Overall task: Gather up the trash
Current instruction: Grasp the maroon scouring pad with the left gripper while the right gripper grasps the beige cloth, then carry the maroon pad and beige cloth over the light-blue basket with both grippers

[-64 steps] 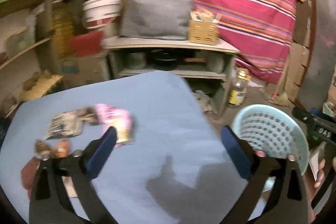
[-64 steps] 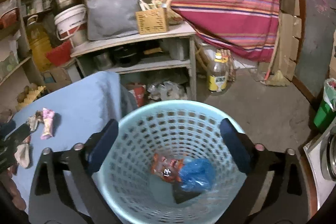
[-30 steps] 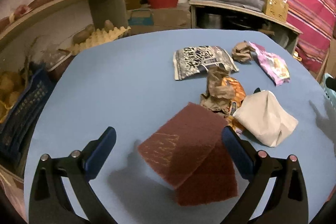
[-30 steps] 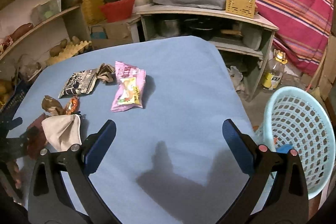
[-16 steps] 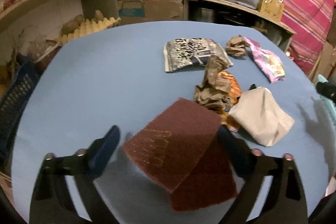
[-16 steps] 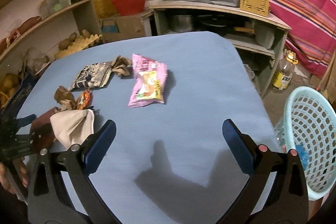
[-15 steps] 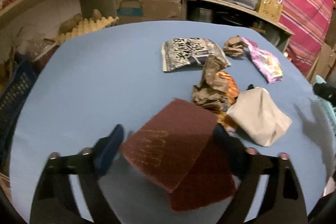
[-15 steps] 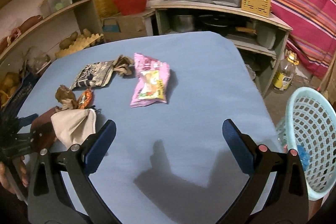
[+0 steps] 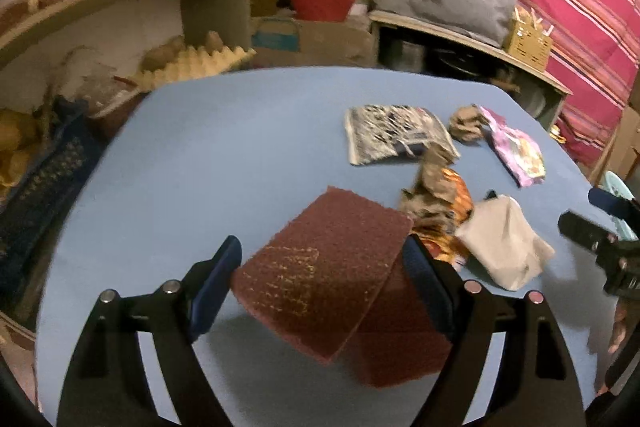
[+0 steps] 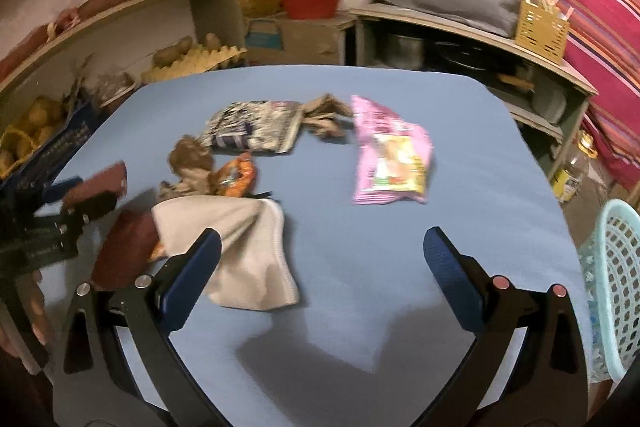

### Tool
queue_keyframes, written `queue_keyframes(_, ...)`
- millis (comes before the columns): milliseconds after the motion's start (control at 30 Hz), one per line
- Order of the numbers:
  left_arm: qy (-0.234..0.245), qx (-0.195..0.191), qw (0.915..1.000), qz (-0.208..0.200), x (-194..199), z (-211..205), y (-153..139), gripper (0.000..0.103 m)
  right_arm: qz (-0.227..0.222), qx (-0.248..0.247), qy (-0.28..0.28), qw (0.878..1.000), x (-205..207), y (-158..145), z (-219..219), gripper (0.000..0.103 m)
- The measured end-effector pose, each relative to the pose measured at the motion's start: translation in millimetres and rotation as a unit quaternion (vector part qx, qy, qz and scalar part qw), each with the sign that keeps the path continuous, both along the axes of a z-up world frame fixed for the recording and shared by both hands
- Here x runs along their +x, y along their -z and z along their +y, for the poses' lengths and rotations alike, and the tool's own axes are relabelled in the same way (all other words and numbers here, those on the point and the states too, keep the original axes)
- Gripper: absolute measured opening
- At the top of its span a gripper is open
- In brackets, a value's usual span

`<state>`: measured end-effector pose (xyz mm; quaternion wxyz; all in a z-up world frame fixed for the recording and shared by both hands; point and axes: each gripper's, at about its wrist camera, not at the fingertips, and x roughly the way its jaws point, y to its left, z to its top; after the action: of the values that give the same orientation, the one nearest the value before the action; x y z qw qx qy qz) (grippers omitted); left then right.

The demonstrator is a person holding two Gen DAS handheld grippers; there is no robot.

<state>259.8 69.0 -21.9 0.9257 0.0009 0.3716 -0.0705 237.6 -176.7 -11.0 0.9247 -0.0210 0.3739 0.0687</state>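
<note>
My left gripper (image 9: 322, 277) pinches the maroon rectangular scouring pad (image 9: 320, 271), lifted off the blue table (image 9: 208, 163). My right gripper (image 10: 320, 267), jaws spread and empty, hovers near the beige crumpled cloth (image 10: 240, 247); the pale blue plastic basket (image 10: 616, 283) stands off the table's right edge.

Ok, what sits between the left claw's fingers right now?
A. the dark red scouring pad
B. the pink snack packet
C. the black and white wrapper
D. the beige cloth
A: in the left wrist view the dark red scouring pad spans the gap of the left claw, its edges against both blue pads, lifted above its shadow on the blue table.
</note>
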Motion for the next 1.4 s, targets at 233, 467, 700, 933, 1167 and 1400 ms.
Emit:
queue_keyframes(233,-0.040,0.012,0.9990,-0.017,-4,26,-8,0.081,0.014,-0.026,-0.018,0.999,9,17,31,0.098)
queue_keyframes(467,-0.062,0.014,0.9977,-0.025,-9,45,-11,0.081,0.040,-0.045,-0.022,0.998,17,33,45,0.094)
queue_keyframes(700,-0.066,0.006,0.9973,-0.032,-13,50,-16,0.081,0.065,-0.014,-0.056,0.996,19,40,49,0.049)
queue_keyframes(933,-0.062,0.004,0.9976,-0.032,-13,45,-17,0.081,0.052,0.005,-0.067,0.996,14,28,37,0.028)
queue_keyframes(1167,-0.058,0.005,0.9976,-0.037,-15,30,-21,0.081,0.029,0.004,-0.054,0.998,4,10,14,0.028)
queue_keyframes(1400,-0.045,0.011,0.9977,-0.049,-21,1,-28,0.081,0.001,0.015,-0.013,1.000,-6,-11,-37,0.028)
